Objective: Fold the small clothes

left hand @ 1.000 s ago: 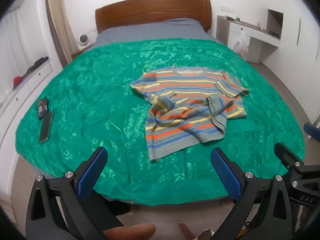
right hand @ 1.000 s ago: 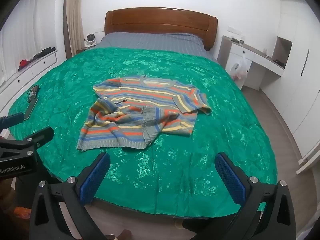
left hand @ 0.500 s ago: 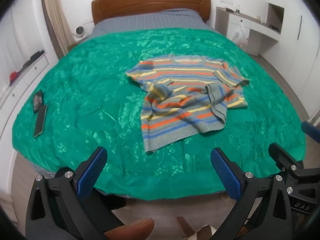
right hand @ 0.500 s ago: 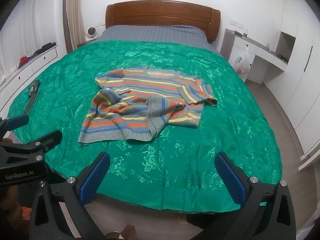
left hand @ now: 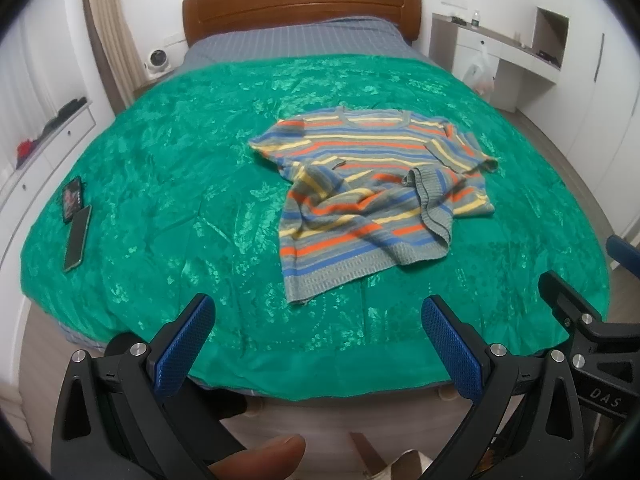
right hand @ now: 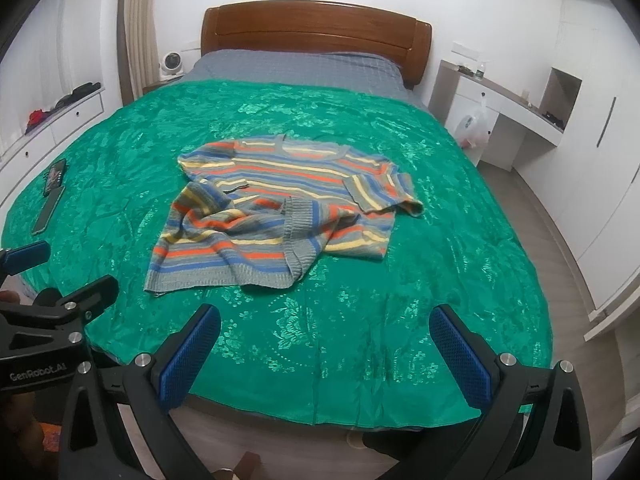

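A small striped knit sweater (left hand: 372, 192) in grey, orange, blue and yellow lies crumpled on the green bedspread (left hand: 180, 184), its hem bunched and turned over. It also shows in the right wrist view (right hand: 280, 208). My left gripper (left hand: 316, 336) is open and empty above the foot edge of the bed, short of the sweater's near hem. My right gripper (right hand: 326, 344) is open and empty, also at the foot edge, to the right of the left one. The left gripper's body shows in the right wrist view (right hand: 48, 328).
Two phones (left hand: 74, 220) lie on the bedspread's left edge. A wooden headboard (left hand: 300, 0) stands at the far end. White drawers (left hand: 40, 148) line the left wall. A desk with a plastic bag (left hand: 478, 72) and wardrobes stand to the right.
Both grippers have moved slightly forward and up toward the bed; the sweater sits a little nearer in view. The jaws stay open.
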{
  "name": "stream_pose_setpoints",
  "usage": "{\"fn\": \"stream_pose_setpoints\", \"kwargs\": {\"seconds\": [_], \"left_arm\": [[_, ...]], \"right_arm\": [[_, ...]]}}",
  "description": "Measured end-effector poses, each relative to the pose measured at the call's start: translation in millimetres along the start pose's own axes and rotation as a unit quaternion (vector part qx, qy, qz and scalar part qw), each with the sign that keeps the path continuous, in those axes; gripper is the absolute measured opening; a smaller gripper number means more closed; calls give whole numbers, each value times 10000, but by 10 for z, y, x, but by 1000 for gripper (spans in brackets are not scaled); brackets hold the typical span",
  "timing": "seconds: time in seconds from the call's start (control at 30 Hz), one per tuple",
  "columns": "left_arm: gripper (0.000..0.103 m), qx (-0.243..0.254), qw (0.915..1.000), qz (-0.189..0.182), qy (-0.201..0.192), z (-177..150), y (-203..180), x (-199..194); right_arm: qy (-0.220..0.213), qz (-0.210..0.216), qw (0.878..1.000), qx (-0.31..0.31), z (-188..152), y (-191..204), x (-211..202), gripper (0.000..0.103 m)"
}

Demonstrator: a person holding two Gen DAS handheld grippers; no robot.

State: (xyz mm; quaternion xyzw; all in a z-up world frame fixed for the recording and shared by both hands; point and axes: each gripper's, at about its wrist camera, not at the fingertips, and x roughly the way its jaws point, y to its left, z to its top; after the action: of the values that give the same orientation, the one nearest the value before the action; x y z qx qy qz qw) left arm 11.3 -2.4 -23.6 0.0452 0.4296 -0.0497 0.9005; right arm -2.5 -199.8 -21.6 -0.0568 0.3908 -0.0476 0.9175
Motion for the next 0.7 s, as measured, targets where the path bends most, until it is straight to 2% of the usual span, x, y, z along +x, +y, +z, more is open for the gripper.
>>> {"fn": "stream_pose_setpoints", "kwargs": {"seconds": [0.47,0.7], "left_arm": [[103,-5,9999,87,103,-15,-18,39],[103,14,9999,104,107,-29,-28,25]], "right_arm": [[165,-525,9982,225,-23,-188,46,103],[186,-575,9979,239,-35,-189,30,103]]}}
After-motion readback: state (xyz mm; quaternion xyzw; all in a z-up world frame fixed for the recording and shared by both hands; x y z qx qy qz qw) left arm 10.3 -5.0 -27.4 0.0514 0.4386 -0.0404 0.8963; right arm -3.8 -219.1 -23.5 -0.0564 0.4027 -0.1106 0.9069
